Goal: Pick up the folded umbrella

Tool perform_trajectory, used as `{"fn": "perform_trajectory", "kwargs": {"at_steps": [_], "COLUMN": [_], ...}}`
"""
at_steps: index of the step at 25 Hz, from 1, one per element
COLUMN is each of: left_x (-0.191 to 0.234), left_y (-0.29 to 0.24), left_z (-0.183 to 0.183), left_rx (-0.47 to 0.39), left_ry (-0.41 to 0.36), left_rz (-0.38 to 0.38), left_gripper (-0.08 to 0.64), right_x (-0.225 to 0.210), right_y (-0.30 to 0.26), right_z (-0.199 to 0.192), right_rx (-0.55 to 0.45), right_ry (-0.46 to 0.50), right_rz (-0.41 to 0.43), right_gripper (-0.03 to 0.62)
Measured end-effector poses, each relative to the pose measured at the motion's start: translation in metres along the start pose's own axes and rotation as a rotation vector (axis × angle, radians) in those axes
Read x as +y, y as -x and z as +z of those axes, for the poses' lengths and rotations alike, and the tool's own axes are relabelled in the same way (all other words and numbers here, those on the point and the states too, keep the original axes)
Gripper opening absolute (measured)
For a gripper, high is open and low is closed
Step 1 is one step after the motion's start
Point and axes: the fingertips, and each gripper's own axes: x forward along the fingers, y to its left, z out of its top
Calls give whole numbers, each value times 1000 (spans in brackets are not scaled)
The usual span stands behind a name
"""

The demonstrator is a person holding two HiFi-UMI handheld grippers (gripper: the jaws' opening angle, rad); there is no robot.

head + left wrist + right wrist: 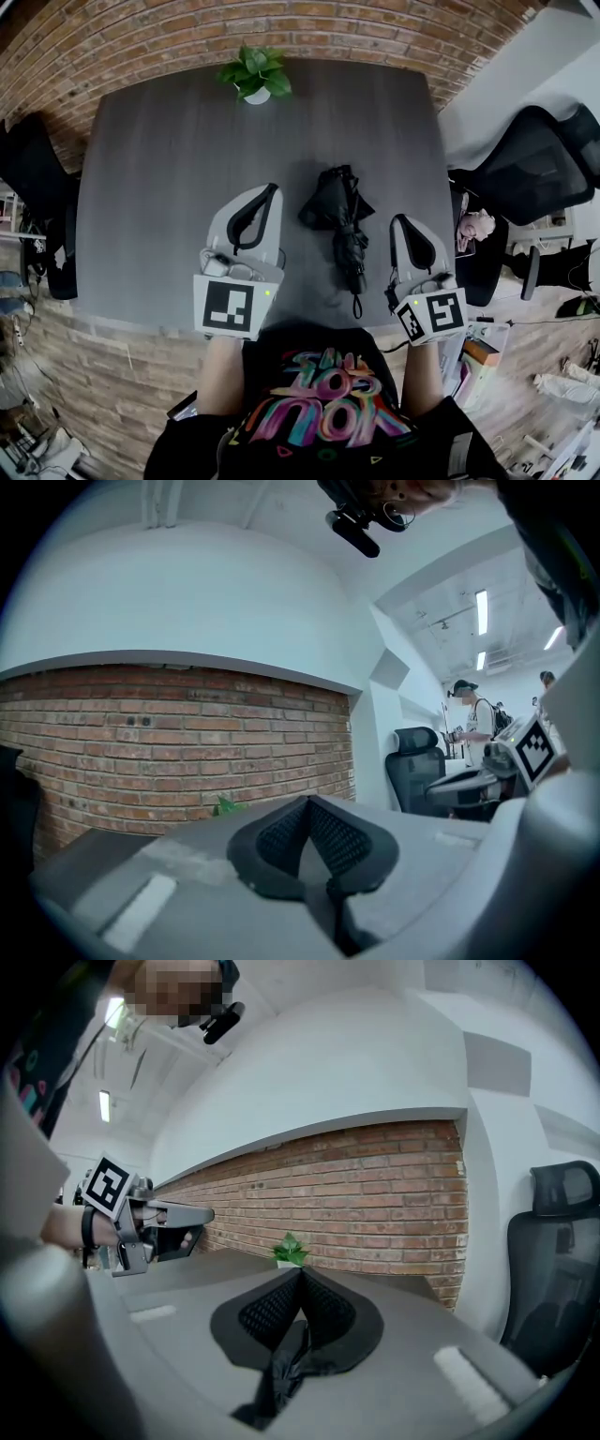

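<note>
The folded black umbrella (342, 220) lies on the dark grey table (159, 187), its handle and wrist strap pointing toward the near edge. My left gripper (270, 193) hovers just left of it, jaws shut and empty, the pads meeting at the tip (307, 804). My right gripper (401, 221) hovers just right of the umbrella, also shut (300, 1275) and apart from it. A dark crumpled bit shows in the slot behind the right pads; I cannot tell what it is. Neither gripper view shows the umbrella itself.
A small potted plant (255, 73) stands at the table's far edge, in front of a brick wall. Black office chairs stand to the right (530, 164) and left (37, 187). A person (469, 714) stands far off beside another chair (417, 761).
</note>
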Motion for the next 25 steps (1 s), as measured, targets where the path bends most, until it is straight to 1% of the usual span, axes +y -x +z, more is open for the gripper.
{"fn": "perform_trajectory", "kwargs": {"at_steps": [7,13,19,25], "left_x": [-8,-10,-11,-14], "left_y": [-2,-4,-3,-4], "left_z": [-2,-4,-10,-18], "left_rx": [10,15,23,36], "left_ry": [-1,-2,5,7], "left_rz": [2,4,-3,-16], "left_gripper": [0,1,2,1], "right_x": [1,3,13,22], "right_y": [-3,-10,-14,-20], "right_z": [-6,-17,-36,-61], "right_rx": [19,55,111,169], "right_ry": [12,2,8,-1], "right_rz": [37,63,91,112], "right_gripper": [0,0,2,34]}}
